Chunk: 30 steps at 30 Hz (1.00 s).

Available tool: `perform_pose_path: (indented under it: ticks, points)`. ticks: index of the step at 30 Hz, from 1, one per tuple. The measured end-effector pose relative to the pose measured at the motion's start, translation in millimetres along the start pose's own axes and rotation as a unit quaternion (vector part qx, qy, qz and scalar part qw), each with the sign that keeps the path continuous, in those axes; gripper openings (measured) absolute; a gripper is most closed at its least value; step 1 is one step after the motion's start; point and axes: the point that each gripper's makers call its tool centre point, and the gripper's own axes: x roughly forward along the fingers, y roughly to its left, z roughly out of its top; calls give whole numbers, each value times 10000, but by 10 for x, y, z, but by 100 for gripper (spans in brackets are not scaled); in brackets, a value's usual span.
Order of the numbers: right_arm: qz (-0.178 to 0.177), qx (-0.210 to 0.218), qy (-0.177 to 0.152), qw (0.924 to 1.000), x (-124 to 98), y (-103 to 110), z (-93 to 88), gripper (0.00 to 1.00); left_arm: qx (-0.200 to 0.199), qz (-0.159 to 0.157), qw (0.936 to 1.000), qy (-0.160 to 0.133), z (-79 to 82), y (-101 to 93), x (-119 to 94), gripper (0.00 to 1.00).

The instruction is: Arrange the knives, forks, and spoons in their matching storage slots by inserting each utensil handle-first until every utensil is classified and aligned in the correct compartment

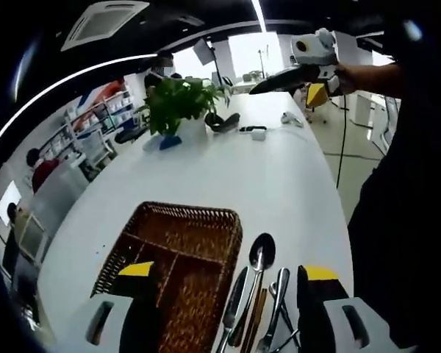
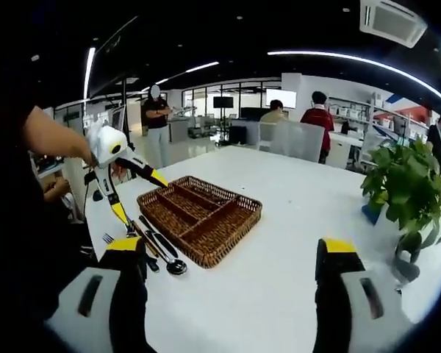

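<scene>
On the white tabletop the brown woven wicker tray with long divided compartments lies to the left of the utensils, and none of its visible slots holds anything yet. Just beside its right edge, in the left gripper view, lies the bundle of silver-and-dark cutlery: a knife, a round-bowled metal spoon and a fork, close together and partly overlapping, handles pointing toward the camera. The left claw hangs low over this spot with its yellow-tipped jaws spread wide and nothing between them, one over the tray and the other beyond the fork. The step in hand looks like the first pick, so the claw would do well to shift off the tray, centre over a single handle and close only on that one; the pieces lie so tight that a careless pinch could drag a neighbour along. Taking the handle near its end should leave room to slide it handle-first into a slot. In the right gripper view the same tray sits left of centre with the cutlery along its near-left side, and the left claw reaches down toward it from a person's forearm. The right claw is held high and back, well apart from the tray, jaws wide and empty, near a green leafy potted plant.
</scene>
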Motion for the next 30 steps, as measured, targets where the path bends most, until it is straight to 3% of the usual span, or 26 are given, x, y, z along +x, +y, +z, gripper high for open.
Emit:
perform_pose_path:
  ticks: [9, 18, 23, 30]
  points:
    - [-75, 98, 48, 9999, -58, -12, -101, 96, -11, -334, 9990, 305, -261, -160, 330, 69]
    - [-182, 174, 109, 9996, -102, -41, -180, 95, -82, -694, 9966, 439, -377, -295, 472, 59]
    - [-186, 180, 159, 9995, -102, -25, -214, 95, -87, -766, 9957, 516, -429, -308, 537, 54]
    - [-229, 220, 197, 9993, -114, -35, -249, 94, 50, -691, 9950, 718, -540, -240, 630, 37]
